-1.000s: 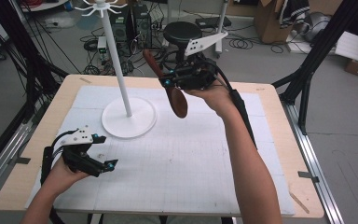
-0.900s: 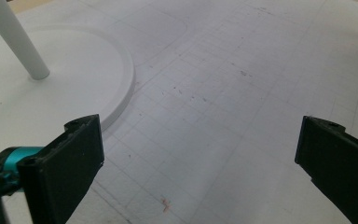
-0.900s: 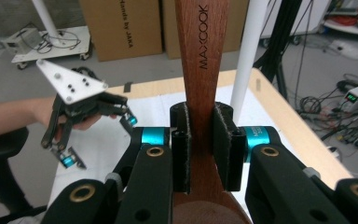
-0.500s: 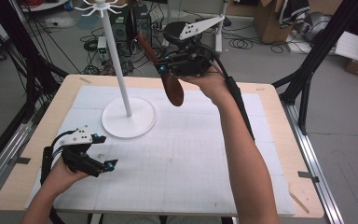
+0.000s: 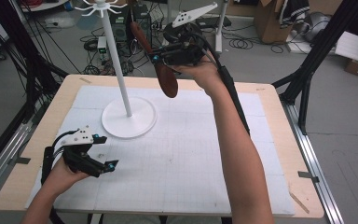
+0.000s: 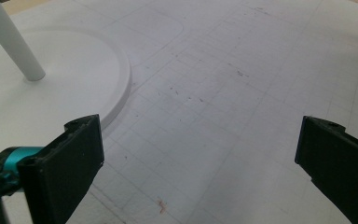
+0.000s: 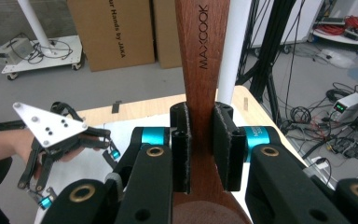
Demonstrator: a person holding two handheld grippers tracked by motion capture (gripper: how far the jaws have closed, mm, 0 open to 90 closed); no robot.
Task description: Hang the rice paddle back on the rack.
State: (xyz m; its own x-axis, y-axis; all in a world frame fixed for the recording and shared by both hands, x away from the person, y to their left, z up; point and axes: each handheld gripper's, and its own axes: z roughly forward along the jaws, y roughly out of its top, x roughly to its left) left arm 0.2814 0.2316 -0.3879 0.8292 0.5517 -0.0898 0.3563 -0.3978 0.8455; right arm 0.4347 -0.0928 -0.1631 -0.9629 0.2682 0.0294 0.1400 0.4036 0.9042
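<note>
I saw one wooden spoon (image 5: 161, 70) at top centre, clamped in my right gripper (image 5: 156, 59) (MAXCOOK on the handle). One white stand (image 5: 128, 121) left of it. Left gripper (image 5: 103, 153), lower left, had jaws apart, holding nothing.

A: Lighting? Bright, even, overhead. Soft shadows only, a faint one under the left gripper (image 5: 106, 153) on the white mat (image 5: 191, 154).

B: Glare?

A: None really, mat reads nearly blown out in the left gripper view. High view soft, low-res.

B: Focus?

A: Near fingers (image 6: 70, 168) blurry there; spoon handle (image 7: 204, 60) lettering sharp in the right gripper view.
</note>
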